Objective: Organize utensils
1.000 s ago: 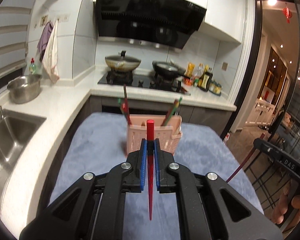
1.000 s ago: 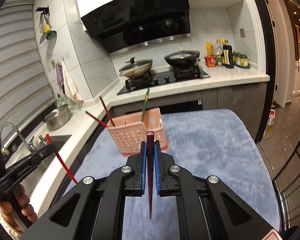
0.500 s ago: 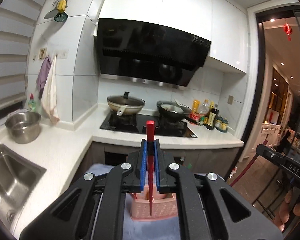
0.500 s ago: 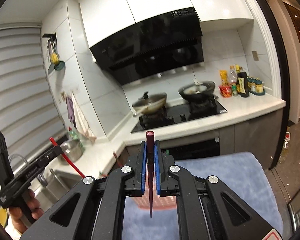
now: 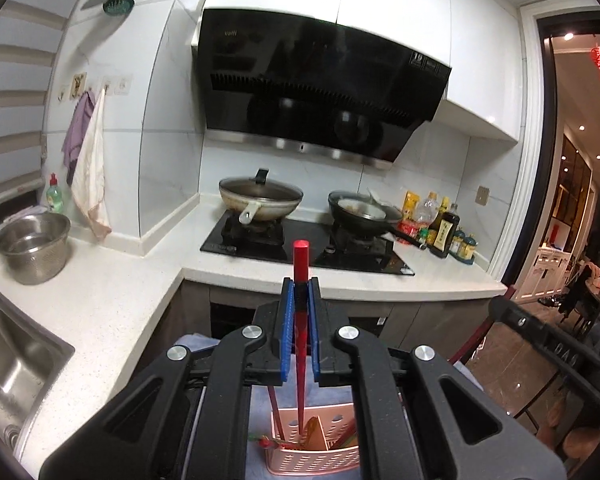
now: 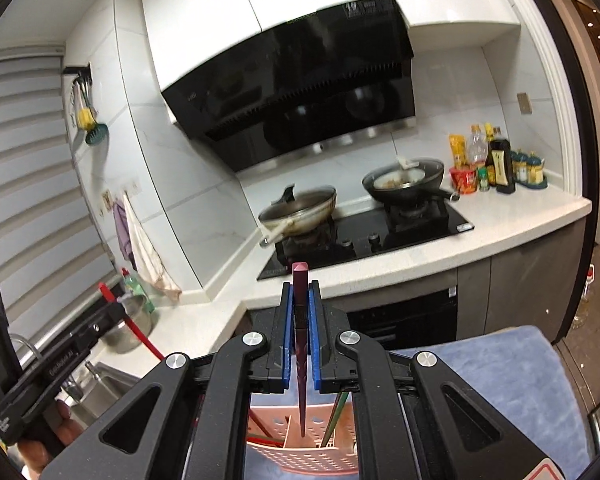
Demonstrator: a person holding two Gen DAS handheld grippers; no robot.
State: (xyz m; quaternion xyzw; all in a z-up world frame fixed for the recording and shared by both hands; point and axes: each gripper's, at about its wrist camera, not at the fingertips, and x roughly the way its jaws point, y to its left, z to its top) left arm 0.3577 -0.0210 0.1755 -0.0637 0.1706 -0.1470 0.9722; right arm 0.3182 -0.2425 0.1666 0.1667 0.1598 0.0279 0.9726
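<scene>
My left gripper (image 5: 300, 292) is shut on a red chopstick (image 5: 300, 264), held upright with its thin tip down over the pink perforated utensil basket (image 5: 320, 460). My right gripper (image 6: 300, 296) is shut on a dark maroon chopstick (image 6: 300, 280), also tip down over the same basket (image 6: 300, 456). The basket holds several chopsticks in its compartments. The left gripper with its red chopstick (image 6: 140, 332) shows at the left of the right wrist view. The right gripper body (image 5: 540, 344) shows at the right of the left wrist view.
The basket stands on a blue-grey cloth (image 6: 500, 368) over a table. Behind is a white counter (image 5: 100, 288) with a steel pot (image 5: 34, 246), a sink (image 5: 8, 364), a hob with a lidded pan (image 5: 260, 200) and a wok (image 5: 364, 212), and sauce bottles (image 5: 444, 228).
Both grippers have risen and moved forward over the basket, which dropped to the bottom of both views. The chopstick tips now hang over its compartments. Both stay shut.
</scene>
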